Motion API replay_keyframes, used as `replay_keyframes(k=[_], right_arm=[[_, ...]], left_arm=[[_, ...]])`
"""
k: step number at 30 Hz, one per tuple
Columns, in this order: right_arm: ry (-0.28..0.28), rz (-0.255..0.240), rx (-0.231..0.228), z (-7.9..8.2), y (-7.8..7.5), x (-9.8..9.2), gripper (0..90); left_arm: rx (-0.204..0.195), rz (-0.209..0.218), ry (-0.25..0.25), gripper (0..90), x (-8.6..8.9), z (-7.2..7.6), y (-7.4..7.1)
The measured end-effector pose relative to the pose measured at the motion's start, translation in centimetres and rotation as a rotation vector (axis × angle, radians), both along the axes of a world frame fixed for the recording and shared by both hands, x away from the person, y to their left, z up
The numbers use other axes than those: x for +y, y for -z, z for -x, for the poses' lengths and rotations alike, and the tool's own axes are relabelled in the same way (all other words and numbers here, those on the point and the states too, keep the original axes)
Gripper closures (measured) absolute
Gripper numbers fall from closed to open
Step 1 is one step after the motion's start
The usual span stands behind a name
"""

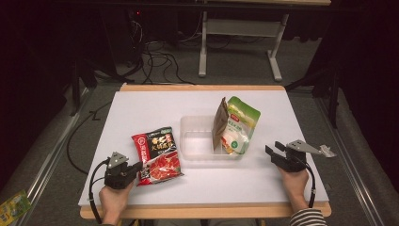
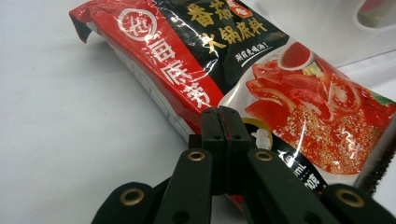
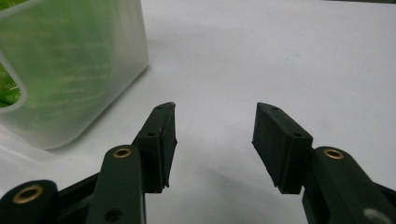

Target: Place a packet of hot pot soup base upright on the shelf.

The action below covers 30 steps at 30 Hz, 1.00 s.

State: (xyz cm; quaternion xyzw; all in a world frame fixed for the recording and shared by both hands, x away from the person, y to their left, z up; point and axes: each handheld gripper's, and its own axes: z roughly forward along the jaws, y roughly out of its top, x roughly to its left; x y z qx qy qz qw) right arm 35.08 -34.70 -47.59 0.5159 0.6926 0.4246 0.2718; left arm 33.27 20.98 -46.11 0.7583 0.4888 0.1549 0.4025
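while our left gripper (image 1: pixel 137 170) pinches the near edge of the glossy red-and-black soup-base pouch (image 1: pixel 156 154) lying on the white table (image 1: pixel 141 108), our right gripper (image 1: pixel 273 151) hovers with jaws apart, holding nothing. between them sits a clear plastic tub (image 1: pixel 195 141) holding a green-and-white pouch (image 1: pixel 240 125) and a brown pouch (image 1: pixel 219 123).

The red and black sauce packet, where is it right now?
In the high view, the red and black sauce packet lies front-left on the table, left of the clear tub, pinched by the left gripper.
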Motion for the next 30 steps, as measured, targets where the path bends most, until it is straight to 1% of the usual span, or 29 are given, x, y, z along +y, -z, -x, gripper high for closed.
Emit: replay_keyframes(k=[2,4,6,7,9,10,12,13,14,15,16,17,18,19,21,23,24,25,26,27,30], right_arm=[[-0.001,-0.001,-0.003,0.0,0.0,0.0,49.7],[-0.002,0.000,-0.005,0.0,0.0,-0.1,49.7],[-0.001,0.000,-0.005,0.0,0.0,0.0,49.7],[-0.001,0.000,-0.005,0.0,0.0,0.0,49.7],[-0.003,0.005,-0.008,0.0,0.0,0.0,49.8],[0.000,0.004,-0.006,0.0,0.0,0.0,49.8],[0.001,0.005,-0.007,0.1,0.0,0.1,49.7],[0.003,0.003,-0.006,0.1,0.0,0.1,49.7],[0.003,0.003,-0.008,0.1,0.0,0.1,49.6],[-0.001,0.006,-0.014,0.1,0.0,0.1,49.5],[0.000,0.009,-0.022,0.2,0.0,0.1,49.4],[-0.001,0.018,-0.028,0.3,0.0,0.2,49.3],[-0.001,0.029,-0.032,0.3,0.0,0.3,49.3],[-0.001,0.037,-0.032,0.4,0.0,0.4,49.3],[-0.004,0.056,-0.035,0.4,0.0,0.7,49.3],[-0.007,0.064,-0.038,0.4,0.0,0.7,49.3],[-0.008,0.062,-0.038,0.4,0.0,0.7,49.2],[-0.007,0.057,-0.037,0.4,0.0,0.7,49.1],[-0.005,0.052,-0.035,0.5,0.0,0.6,49.0],[-0.006,0.051,-0.037,0.5,0.0,0.6,49.0],[-0.009,0.053,-0.043,0.5,0.0,0.6,49.0]], left_arm=[[0.000,-0.018,0.006,89.7,0.0,-0.2,-0.2],[-0.010,-0.033,-0.002,88.4,0.0,-0.4,-0.5],[-0.038,-0.042,-0.012,87.0,0.1,-0.8,-1.0],[-0.042,-0.041,-0.017,83.3,0.2,-1.1,-1.3],[-0.037,-0.048,-0.024,79.5,0.1,-2.0,-1.8],[-0.027,-0.056,-0.029,75.0,0.1,-2.6,-2.0],[-0.003,-0.076,-0.035,71.9,0.1,-3.7,-2.2],[0.007,-0.083,-0.047,68.8,0.1,-4.3,-2.2],[0.029,-0.079,-0.064,65.7,0.1,-4.7,-2.2],[0.040,-0.094,-0.071,63.8,0.2,-5.3,-2.1],[0.054,-0.097,-0.084,61.4,0.2,-5.8,-2.1],[0.061,-0.084,-0.099,58.5,0.3,-6.3,-2.1],[0.082,-0.062,-0.110,56.3,0.4,-6.7,-2.0],[0.112,-0.056,-0.120,54.5,0.5,-7.2,-1.9],[0.145,-0.057,-0.133,51.0,0.4,-7.9,-1.8],[0.178,-0.074,-0.130,49.4,0.2,-8.6,-1.8],[0.200,-0.061,-0.130,48.2,0.2,-8.9,-1.8],[0.240,-0.051,-0.128,47.5,0.3,-9.3,-1.7],[0.269,-0.058,-0.133,46.3,0.3,-9.6,-1.5],[0.287,-0.070,-0.131,46.1,0.3,-9.9,-1.4],[0.322,-0.056,-0.146,44.7,0.2,-10.6,-1.2]])
